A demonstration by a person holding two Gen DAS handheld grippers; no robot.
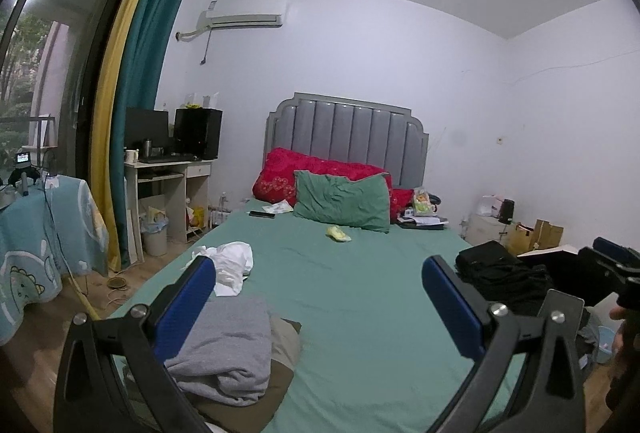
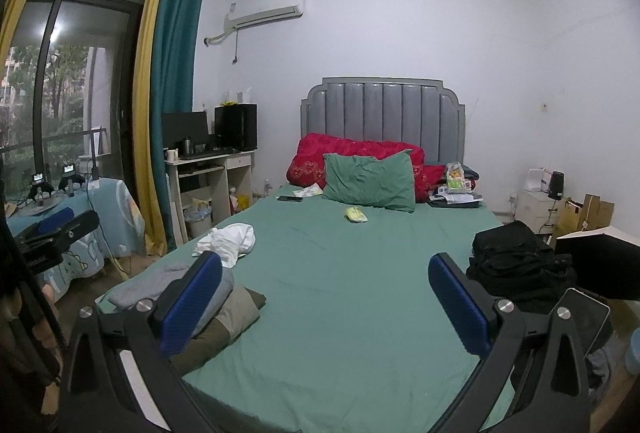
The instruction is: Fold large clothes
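A green-sheeted bed point(image 1: 360, 293) point(image 2: 352, 273) fills both views. A folded grey garment point(image 1: 228, 349) point(image 2: 160, 281) lies on an olive one point(image 1: 280, 373) point(image 2: 228, 325) at the near left edge. A crumpled white garment point(image 1: 230, 265) point(image 2: 228, 239) lies further up on the left. A black pile of clothes point(image 1: 500, 277) point(image 2: 516, 265) sits at the right edge. My left gripper point(image 1: 320, 301) is open and empty above the near bed. My right gripper point(image 2: 326, 301) is open and empty too, and also shows in the left wrist view point(image 1: 612, 265).
Green pillow point(image 1: 344, 201) and red pillow point(image 1: 320, 169) lie by the grey headboard point(image 2: 384, 117). A yellow item point(image 2: 356, 214) and a phone point(image 2: 290, 198) lie on the sheet. A desk point(image 2: 212, 173) stands left, boxes point(image 2: 584, 217) right, a covered table point(image 1: 44, 233) at the left.
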